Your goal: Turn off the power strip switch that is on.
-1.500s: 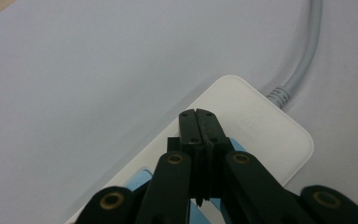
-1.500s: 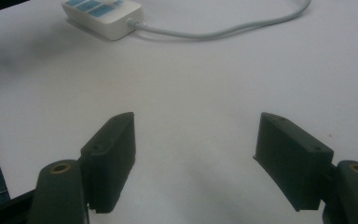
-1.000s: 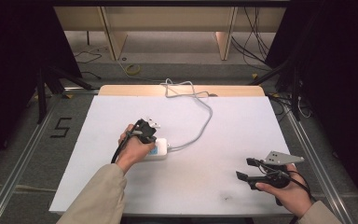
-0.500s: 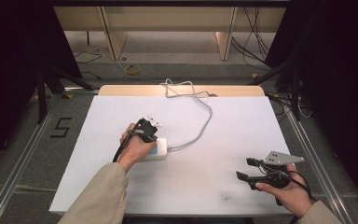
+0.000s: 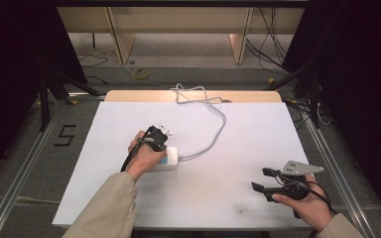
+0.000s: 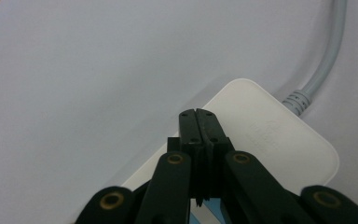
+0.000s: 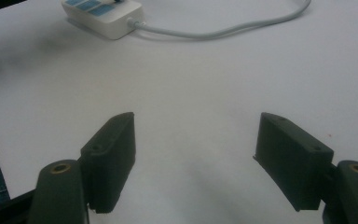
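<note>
Pressing closed fingers on the power strip (image 5: 168, 157) at frame centre, the left gripper (image 6: 199, 122) seems mid-task; the right gripper (image 5: 264, 180), fingers open, waits lower right above the desk (image 5: 258, 134).

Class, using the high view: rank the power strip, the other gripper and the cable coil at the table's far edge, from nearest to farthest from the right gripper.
Measured from the right gripper, at the table's near right:
1. Power strip, left of it, mid-table.
2. Left gripper, over the strip's far end, slightly beyond; a close second.
3. Cable coil, at the far edge, clearly farthest.
</note>
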`<state>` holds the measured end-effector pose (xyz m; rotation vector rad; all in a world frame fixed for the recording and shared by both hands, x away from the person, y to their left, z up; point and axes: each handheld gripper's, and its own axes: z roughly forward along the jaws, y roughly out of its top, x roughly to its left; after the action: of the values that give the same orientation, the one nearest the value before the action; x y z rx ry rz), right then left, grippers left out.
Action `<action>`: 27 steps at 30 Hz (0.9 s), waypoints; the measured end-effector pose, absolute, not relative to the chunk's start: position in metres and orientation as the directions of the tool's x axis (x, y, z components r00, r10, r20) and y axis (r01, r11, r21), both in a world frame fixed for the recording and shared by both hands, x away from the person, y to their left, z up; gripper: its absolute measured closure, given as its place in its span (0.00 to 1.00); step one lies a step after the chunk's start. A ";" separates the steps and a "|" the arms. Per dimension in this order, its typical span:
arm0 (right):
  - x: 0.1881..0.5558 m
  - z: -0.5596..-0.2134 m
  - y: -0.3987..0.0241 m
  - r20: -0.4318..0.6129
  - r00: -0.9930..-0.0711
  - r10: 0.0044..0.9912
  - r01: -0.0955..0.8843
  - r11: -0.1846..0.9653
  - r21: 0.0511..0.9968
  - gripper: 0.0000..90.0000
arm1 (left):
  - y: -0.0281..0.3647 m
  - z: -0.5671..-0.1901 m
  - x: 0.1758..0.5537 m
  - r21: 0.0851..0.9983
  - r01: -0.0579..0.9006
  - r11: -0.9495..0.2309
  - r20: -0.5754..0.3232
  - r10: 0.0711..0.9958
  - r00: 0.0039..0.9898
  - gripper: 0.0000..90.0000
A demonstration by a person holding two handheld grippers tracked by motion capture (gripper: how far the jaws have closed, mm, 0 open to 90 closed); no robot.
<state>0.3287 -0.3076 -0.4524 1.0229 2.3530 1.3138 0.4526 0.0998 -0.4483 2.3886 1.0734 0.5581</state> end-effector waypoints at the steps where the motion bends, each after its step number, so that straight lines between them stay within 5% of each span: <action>1: 0.329 -0.452 -0.308 0.109 -0.719 0.687 0.453 0.344 0.823 0.32 | 0.100 -0.448 0.453 0.557 0.584 -0.590 0.174 0.771 0.613 1.00; 27: 0.328 -0.452 -0.308 0.106 -0.719 0.686 0.451 0.345 0.823 0.32 | 0.094 -0.447 0.454 0.515 0.574 -0.637 0.214 0.744 0.633 1.00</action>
<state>0.3284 -0.3076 -0.4524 1.0200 2.3521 1.3124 0.4544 0.0937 -0.4469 2.4556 1.0432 0.5811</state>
